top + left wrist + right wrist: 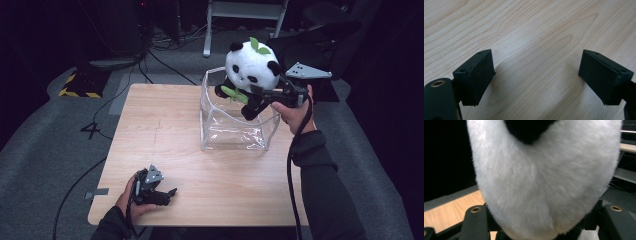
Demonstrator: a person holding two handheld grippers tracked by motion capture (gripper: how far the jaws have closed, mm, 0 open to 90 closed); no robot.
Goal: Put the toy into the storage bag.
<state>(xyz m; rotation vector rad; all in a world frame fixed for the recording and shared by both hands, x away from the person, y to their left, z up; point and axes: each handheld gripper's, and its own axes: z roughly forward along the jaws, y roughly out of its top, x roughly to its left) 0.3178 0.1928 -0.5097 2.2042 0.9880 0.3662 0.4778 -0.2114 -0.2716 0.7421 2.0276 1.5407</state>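
1. At the lower left of the high view, our left gripper (159,192) rests on the table (165,130), jaws spread wide and empty.
2. In the upper right, our right gripper (261,92) is clamped on the plush panda (250,67), held above the clear bin (235,137).
3. We judge this the carrying step; next we must lower the panda and release it.

wooden table (165,135), clear box (235,131), left gripper (159,192)
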